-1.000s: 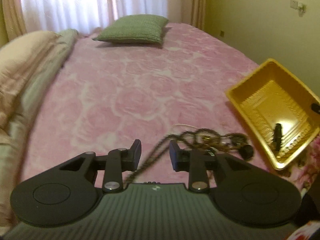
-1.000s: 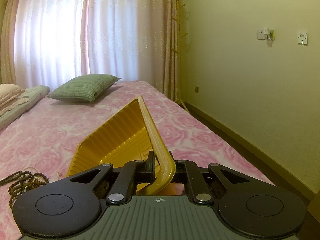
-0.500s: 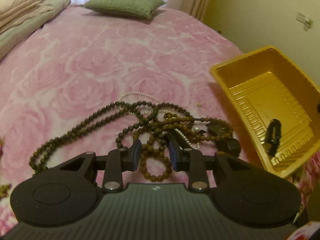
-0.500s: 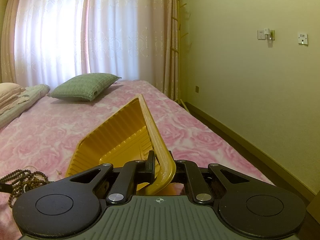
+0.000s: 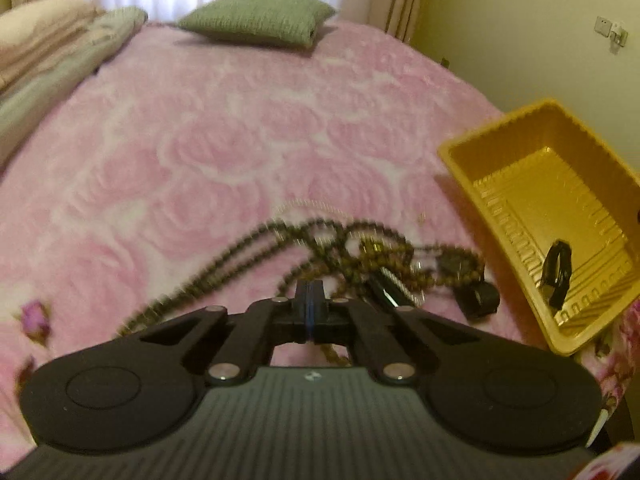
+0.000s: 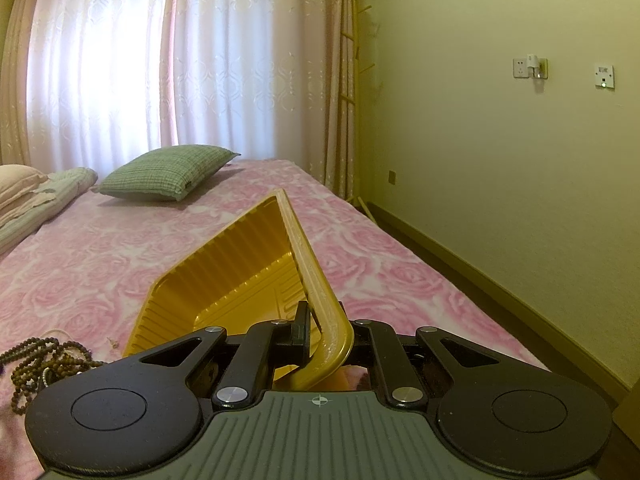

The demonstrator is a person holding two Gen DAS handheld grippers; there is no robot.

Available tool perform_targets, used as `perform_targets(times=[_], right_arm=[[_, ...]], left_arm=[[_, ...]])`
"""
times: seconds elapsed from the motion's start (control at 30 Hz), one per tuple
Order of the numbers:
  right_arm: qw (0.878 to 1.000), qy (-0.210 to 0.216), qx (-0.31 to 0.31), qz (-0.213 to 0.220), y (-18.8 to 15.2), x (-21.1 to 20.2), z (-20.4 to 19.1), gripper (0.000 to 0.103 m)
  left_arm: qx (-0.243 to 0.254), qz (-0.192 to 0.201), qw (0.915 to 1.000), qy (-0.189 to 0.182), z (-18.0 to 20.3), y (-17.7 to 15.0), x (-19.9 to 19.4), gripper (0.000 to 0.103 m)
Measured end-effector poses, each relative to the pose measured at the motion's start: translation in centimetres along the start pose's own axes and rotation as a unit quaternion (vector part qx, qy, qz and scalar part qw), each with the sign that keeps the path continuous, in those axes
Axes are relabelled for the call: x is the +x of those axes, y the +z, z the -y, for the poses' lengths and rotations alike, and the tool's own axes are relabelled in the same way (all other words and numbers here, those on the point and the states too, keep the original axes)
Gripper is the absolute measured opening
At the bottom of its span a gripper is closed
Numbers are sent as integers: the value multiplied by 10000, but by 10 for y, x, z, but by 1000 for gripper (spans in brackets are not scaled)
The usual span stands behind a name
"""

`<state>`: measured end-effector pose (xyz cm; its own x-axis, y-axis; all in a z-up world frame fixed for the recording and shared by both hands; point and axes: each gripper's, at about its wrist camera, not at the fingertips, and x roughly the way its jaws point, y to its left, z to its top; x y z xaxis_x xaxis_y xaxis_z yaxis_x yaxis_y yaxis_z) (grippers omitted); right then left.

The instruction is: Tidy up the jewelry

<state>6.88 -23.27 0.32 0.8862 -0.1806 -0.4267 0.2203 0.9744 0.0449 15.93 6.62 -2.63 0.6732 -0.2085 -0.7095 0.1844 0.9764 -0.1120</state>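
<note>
A tangle of dark brown bead necklaces (image 5: 320, 256) lies on the pink rose bedspread (image 5: 240, 140), with a thin pale chain (image 5: 308, 205) behind it and a black cylinder piece (image 5: 478, 299) at its right end. My left gripper (image 5: 310, 300) is shut with its tips down in the bead tangle, and a bead strand runs under the closed fingers. A yellow plastic tray (image 5: 472, 156) sits tilted at the right and holds a black clip (image 5: 556, 272). My right gripper (image 6: 320, 330) is shut on the yellow tray's rim (image 6: 316, 280). The beads also show in the right wrist view (image 6: 44, 356).
A green pillow (image 5: 260, 20) lies at the head of the bed, with folded bedding (image 5: 48, 76) at the left. The yellow wall (image 6: 500, 160) and floor edge run along the bed's right side. Curtains (image 6: 160, 60) hang behind.
My left gripper has gone from open to shut on the bead tangle and the view has pulled back and blurred. The right gripper keeps holding the tray rim, unmoved.
</note>
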Motion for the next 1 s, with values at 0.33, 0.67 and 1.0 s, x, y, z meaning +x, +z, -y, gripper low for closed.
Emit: perform_targets(times=[0.33,0.67,1.0], right_arm=[[10000,-25,7,-18,-1,3,1,9],[10000,-50,-1,-22,-1,5,1,9],[10000,-51,-30,-11,-2,7,1,9]], left_arm=[[-568,-259,9978,-234,-9,-4,26,5],[-660,-450,9967,-170,-3,-5,56,20],[-357,-171,9990,-228,-3,11,18,6]])
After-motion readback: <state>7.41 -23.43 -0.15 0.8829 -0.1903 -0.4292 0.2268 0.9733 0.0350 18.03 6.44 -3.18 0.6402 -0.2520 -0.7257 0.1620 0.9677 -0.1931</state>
